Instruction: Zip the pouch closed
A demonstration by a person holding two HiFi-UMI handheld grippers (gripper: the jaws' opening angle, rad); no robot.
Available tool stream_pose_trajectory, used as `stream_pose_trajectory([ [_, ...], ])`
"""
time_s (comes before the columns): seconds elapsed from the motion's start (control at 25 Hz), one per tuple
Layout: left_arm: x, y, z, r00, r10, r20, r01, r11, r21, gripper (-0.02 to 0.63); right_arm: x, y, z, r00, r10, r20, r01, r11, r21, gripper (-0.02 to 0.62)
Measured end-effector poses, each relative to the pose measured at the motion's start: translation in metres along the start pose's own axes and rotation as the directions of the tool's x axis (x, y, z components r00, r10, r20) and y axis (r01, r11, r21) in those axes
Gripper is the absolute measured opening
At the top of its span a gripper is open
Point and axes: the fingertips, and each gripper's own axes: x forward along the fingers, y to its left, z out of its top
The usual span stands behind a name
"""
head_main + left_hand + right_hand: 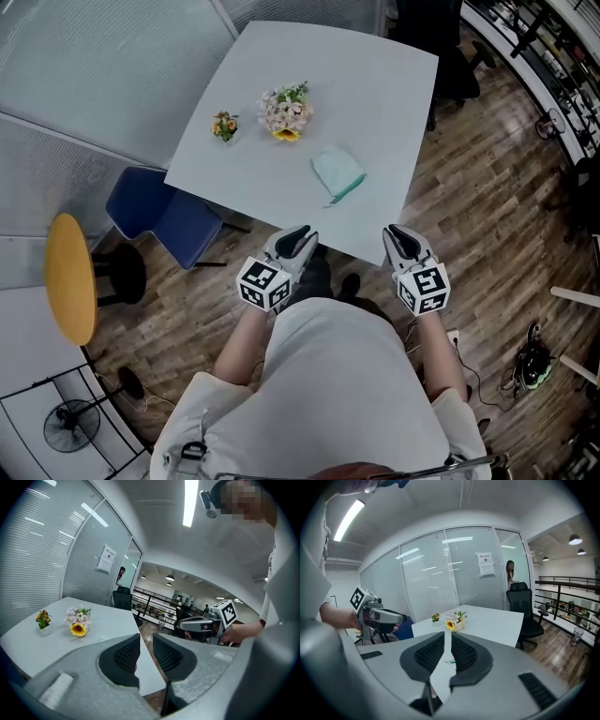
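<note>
A pale teal pouch [337,173] lies flat on the white table [394,84], near its front edge, with a darker teal strip along its right side. Both grippers hang below that edge, over the floor and well short of the pouch. My left gripper [298,242] [146,639] has its jaws together with nothing held. My right gripper [401,239] [447,637] is likewise shut and empty. In the right gripper view a sliver of the pouch [451,662] shows between the jaws.
A flower bunch with a sunflower [286,112] and a small potted flower [225,125] stand on the table behind the pouch. A blue chair [155,211] and a yellow stool [70,277] are at the left. A black office chair [525,609] stands at the table's far side.
</note>
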Motion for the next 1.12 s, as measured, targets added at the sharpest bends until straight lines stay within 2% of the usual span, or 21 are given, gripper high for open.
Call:
stream_pose_trajectory([
  [0.2, 0.02, 0.027, -0.006, 0.998, -0.046, -0.052, 0.048, 0.998, 0.038, 0.081, 0.035, -0.005, 0.0, 0.999, -0.017, -0.028, 0.017, 1.0, 0.016, 0.044],
  [0.32, 0.036, 0.047, -0.01, 0.993, -0.082, -0.085, 0.085, 0.996, 0.036, 0.082, 0.06, -0.008, -0.002, 0.999, -0.017, -0.051, 0.018, 1.0, 0.015, 0.044],
  [0.52, 0.061, 0.081, -0.029, 0.974, -0.149, -0.169, 0.158, 0.987, 0.038, 0.081, 0.102, -0.011, -0.02, 0.992, -0.019, -0.126, 0.025, 0.999, 0.044, 0.044],
  [0.76, 0.094, 0.108, -0.065, 0.932, -0.227, -0.282, 0.251, 0.966, 0.053, 0.081, 0.145, -0.011, -0.061, 0.973, -0.009, -0.231, 0.024, 0.998, 0.062, 0.044],
  [0.96, 0.124, 0.123, -0.111, 0.875, -0.276, -0.398, 0.327, 0.943, 0.064, 0.081, 0.181, -0.011, -0.101, 0.948, 0.002, -0.319, 0.016, 0.998, 0.055, 0.044],
  [1.12, 0.145, 0.128, -0.138, 0.834, -0.314, -0.453, 0.382, 0.922, 0.066, 0.081, 0.206, -0.01, -0.133, 0.924, 0.019, -0.381, 0.0, 0.999, 0.05, 0.046],
])
